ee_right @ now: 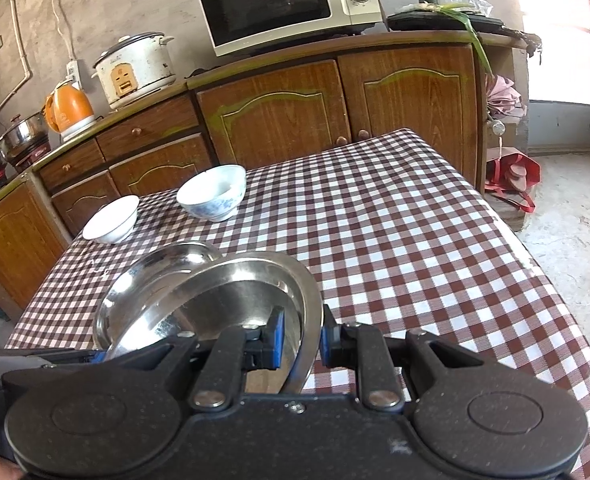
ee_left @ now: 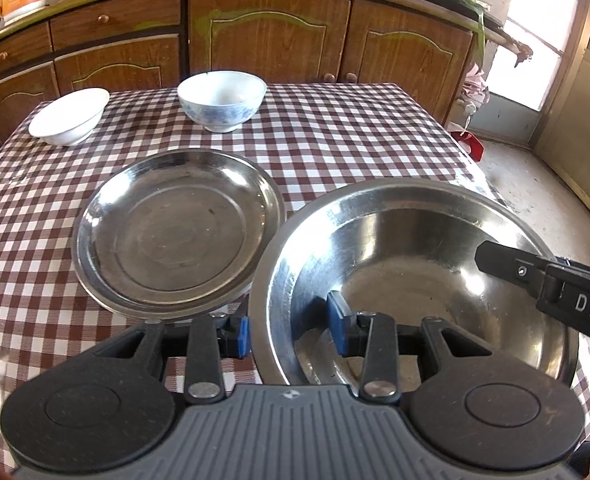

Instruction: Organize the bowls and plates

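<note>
Near steel dish: lower right in the left view, clear of the checked desk; stiff, light, slippery metal, best taken by its thin rim, mouth tipped toward the camera.
Left gripper: jaws clamped across its near rim.
Right gripper: jaws together on the opposite rim.
Second steel dish: flat, mid-left, mouth up, just beside the first.
Patterned bowl: upper centre, upright, breakable.
White bowl: upper left, upright, breakable.
</note>
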`<state>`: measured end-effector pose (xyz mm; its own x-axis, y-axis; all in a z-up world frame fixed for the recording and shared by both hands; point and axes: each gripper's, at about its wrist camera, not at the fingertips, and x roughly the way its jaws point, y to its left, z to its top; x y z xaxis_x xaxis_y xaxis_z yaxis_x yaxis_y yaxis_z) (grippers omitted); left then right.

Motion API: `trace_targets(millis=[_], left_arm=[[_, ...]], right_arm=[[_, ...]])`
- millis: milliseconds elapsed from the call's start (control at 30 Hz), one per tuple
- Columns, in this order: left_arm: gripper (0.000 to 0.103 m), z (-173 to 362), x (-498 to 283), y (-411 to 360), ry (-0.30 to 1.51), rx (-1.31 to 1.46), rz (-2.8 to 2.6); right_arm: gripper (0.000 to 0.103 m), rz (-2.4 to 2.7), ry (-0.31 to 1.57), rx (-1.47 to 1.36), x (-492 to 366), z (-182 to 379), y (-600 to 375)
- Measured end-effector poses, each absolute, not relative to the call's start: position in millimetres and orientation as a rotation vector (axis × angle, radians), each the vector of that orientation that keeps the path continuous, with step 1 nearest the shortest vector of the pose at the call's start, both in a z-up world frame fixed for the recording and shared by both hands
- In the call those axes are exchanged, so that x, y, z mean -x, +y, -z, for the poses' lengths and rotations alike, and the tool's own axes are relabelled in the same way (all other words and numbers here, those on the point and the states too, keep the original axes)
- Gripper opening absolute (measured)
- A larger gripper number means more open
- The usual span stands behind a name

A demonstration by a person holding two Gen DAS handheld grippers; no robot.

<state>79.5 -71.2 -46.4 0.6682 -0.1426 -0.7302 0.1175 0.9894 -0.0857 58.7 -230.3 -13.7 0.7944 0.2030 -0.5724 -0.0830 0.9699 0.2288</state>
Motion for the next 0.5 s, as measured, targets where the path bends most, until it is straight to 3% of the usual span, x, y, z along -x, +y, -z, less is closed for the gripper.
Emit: trace_targets(millis=[500], left_arm=[[0.039, 43.4, -72.2, -48.8, 0.818, 0.046, 0.107]], right_arm=[[0.023, -0.192, 0.637, -0.177, -55.9, 12.0, -203.8]])
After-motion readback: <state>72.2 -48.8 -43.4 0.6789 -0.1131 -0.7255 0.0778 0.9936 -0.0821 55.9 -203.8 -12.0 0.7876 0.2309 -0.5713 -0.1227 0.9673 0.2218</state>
